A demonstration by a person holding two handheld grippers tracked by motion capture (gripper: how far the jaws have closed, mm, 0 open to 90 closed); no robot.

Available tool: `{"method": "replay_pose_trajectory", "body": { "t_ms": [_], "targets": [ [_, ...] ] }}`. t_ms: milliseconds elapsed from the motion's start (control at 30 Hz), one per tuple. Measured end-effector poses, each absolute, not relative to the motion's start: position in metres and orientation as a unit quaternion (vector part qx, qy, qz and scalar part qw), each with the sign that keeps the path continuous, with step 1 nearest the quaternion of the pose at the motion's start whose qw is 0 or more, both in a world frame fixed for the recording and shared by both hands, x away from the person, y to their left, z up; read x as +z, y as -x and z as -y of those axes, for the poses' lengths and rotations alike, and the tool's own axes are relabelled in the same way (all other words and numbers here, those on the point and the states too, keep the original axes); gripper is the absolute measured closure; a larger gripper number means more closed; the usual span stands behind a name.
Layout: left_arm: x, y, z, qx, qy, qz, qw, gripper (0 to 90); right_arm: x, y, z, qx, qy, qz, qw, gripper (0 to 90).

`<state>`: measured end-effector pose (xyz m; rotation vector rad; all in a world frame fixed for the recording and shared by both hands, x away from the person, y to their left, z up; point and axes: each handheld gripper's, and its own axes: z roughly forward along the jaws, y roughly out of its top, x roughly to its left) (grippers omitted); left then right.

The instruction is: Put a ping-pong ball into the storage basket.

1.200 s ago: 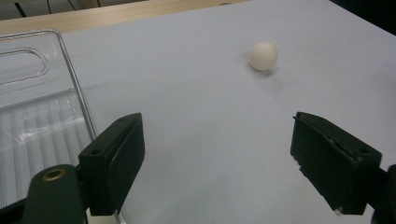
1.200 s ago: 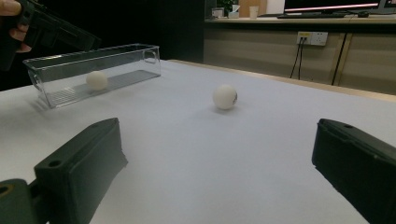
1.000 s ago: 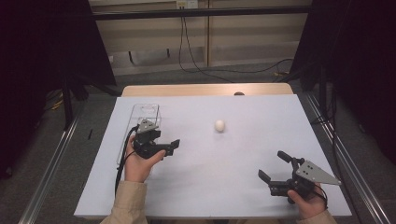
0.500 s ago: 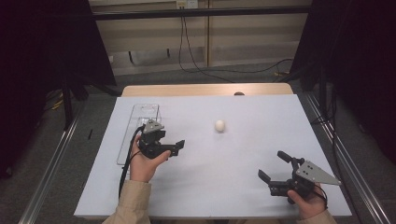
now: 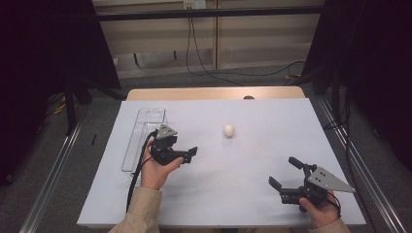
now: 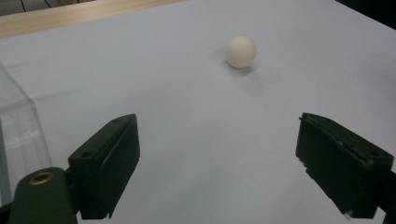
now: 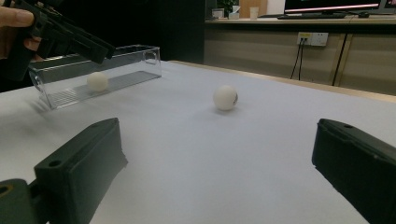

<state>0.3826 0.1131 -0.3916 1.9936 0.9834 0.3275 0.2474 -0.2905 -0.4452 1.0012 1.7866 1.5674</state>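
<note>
A white ball [image 5: 229,130] lies loose on the white table sheet, a little behind the centre. My left gripper [image 5: 180,151] hovers open to its left, beside a clear plastic tray [image 5: 145,116]. In the left gripper view the ball [image 6: 241,52] sits ahead of the wide-open jaws of the left gripper [image 6: 233,168], well clear of them. My right gripper [image 5: 285,173] is open and empty at the front right. Its own view shows the loose ball [image 7: 225,97] ahead and a second white ball [image 7: 97,81] inside the tray [image 7: 135,58].
The white sheet [image 5: 272,121] covers most of the table, with a strip of bare wood [image 5: 214,93] at the far edge. The tray's corner [image 6: 18,126] stands just left of the left jaw. Dark frame rails run along both sides of the table.
My left gripper has drifted to the right, away from the tray and toward the loose ball. The right gripper and the loose ball have stayed put.
</note>
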Motion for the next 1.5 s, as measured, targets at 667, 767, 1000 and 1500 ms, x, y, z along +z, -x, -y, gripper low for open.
{"method": "replay_pose_trajectory", "body": {
  "t_ms": [667, 767, 1000, 1500],
  "targets": [
    [-0.398, -0.385, -0.104, 0.124, -0.802, -0.393, 0.432, 11.5, -0.445, -0.248, 0.291, 0.584, -0.375, -0.665, 0.276, 1.4],
    [-0.398, -0.385, -0.103, 0.126, -0.805, -0.389, 0.43, 11.5, -0.446, -0.248, 0.29, 0.583, -0.373, -0.667, 0.277, 1.4],
    [-0.402, -0.387, -0.097, 0.123, -0.804, -0.391, 0.432, 10.9, -0.445, -0.248, 0.291, 0.583, -0.374, -0.666, 0.277, 1.4],
    [-0.407, -0.39, -0.083, 0.121, -0.806, -0.384, 0.434, 10.4, -0.445, -0.248, 0.291, 0.583, -0.374, -0.667, 0.275, 1.4]
  ]
}}
